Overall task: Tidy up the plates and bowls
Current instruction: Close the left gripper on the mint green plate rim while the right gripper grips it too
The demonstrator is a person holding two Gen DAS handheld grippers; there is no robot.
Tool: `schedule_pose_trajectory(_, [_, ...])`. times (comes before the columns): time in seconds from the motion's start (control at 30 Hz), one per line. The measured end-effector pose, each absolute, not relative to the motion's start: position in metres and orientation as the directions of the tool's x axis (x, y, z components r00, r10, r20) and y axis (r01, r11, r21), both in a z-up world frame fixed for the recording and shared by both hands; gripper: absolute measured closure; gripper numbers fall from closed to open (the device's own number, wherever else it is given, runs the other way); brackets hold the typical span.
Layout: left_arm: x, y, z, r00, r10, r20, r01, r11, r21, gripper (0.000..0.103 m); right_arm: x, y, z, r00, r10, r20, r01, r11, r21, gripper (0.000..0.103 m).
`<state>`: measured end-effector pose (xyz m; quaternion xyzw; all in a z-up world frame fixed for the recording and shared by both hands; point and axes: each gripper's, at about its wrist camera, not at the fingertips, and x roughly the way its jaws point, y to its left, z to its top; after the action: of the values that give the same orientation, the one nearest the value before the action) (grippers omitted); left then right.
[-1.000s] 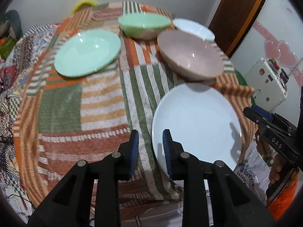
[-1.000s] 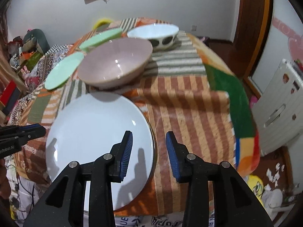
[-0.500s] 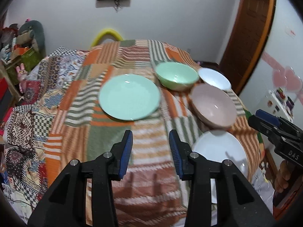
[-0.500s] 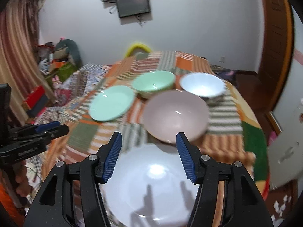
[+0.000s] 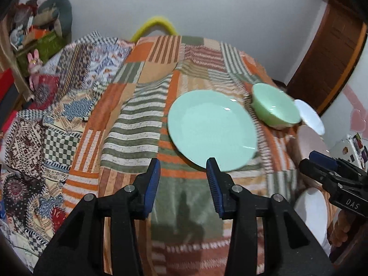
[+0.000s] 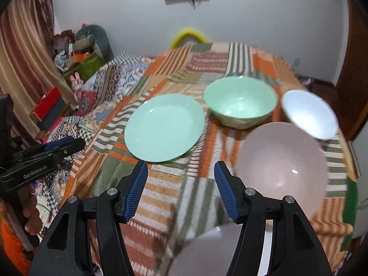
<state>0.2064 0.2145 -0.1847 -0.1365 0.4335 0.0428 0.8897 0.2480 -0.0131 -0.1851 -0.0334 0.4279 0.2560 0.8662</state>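
Note:
A green plate lies on the patchwork tablecloth. A green bowl, a white bowl and a pink bowl stand to its right. A white plate lies at the near right edge. My left gripper is open and empty, above the cloth near the green plate's near rim. My right gripper is open and empty, held above the cloth between the green plate and the pink bowl.
A yellow chair back rises behind the table. Cluttered shelves and boxes stand at the left, a curtain beside them. A wooden door is at the right, a white appliance below it.
Both grippers have risen and pulled back from the white plate, swinging left toward the green plate. Both jaws have opened wider.

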Motion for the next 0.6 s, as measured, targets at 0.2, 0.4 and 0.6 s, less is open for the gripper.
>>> schedule_pose_trajectory(0.2, [0.247, 0.228, -0.218, 0.586, -0.074, -0.807, -0.181, 0.959, -0.219, 0.062, 0.289, 0.011, -0.214, 0.443, 0.371, -0.816, -0.431, 0.887, 0.169, 0.047])
schedule_pose_trajectory(0.4, [0.287, 0.243, -0.244, 0.557, -0.082, -0.827, -0.179, 0.960, -0.215, 0.073, 0.313, 0.025, -0.231, 0.429, 0.318, -0.846, -0.396, 0.907, 0.140, 0.053])
schedule_pose_trajectory(0.6, [0.315, 0.258, -0.261, 0.540, -0.156, -0.827, -0.165, 0.944, -0.286, 0.081, 0.331, 0.031, -0.247, 0.403, 0.279, -0.872, -0.341, 0.930, 0.139, 0.069])
